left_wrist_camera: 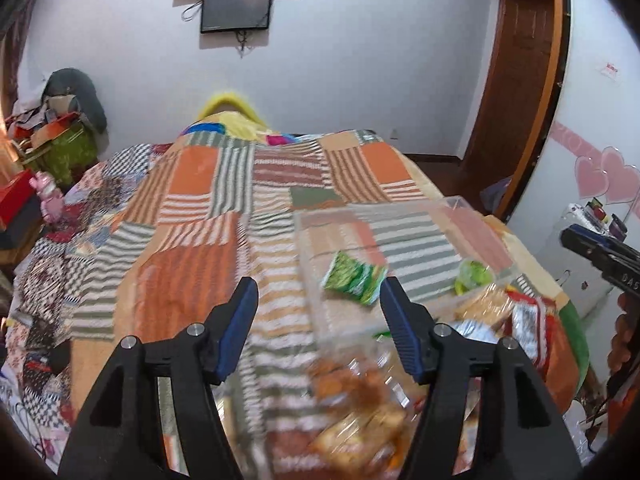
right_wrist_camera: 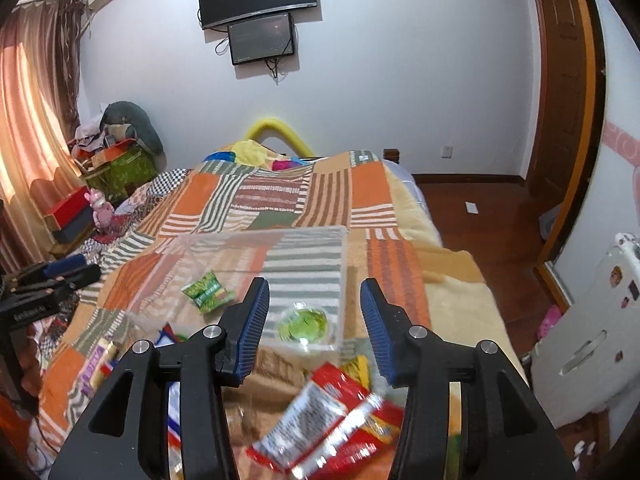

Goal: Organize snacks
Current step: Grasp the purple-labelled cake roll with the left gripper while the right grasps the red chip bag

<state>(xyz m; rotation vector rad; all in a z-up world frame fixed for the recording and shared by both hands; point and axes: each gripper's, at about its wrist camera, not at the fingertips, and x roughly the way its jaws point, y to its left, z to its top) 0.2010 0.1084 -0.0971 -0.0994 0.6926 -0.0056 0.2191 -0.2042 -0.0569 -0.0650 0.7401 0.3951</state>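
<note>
A clear plastic box (left_wrist_camera: pixel 452 208) (right_wrist_camera: pixel 344 256) lies on the patchwork bed. Inside it are a green snack packet (left_wrist_camera: pixel 354 278) (right_wrist_camera: pixel 208 292) and a green jelly cup (left_wrist_camera: pixel 474 274) (right_wrist_camera: pixel 304 322). A pile of loose snacks lies in front of the box: a clear bag of orange snacks (left_wrist_camera: pixel 360 404), a red and silver packet (left_wrist_camera: pixel 528 320) (right_wrist_camera: pixel 332 420), a purple and yellow bar (right_wrist_camera: pixel 98 364). My left gripper (left_wrist_camera: pixel 320 308) is open and empty above the pile's left side. My right gripper (right_wrist_camera: pixel 314 312) is open and empty above the pile, just short of the box.
The patchwork blanket (left_wrist_camera: pixel 208 216) covers the bed. Boxes and a pink toy (right_wrist_camera: pixel 102 210) stand at the left. The wooden floor (right_wrist_camera: pixel 480 216) and a white cabinet (right_wrist_camera: pixel 592 336) are at the right. The other gripper shows at the frame edge (left_wrist_camera: pixel 600 252) (right_wrist_camera: pixel 48 280).
</note>
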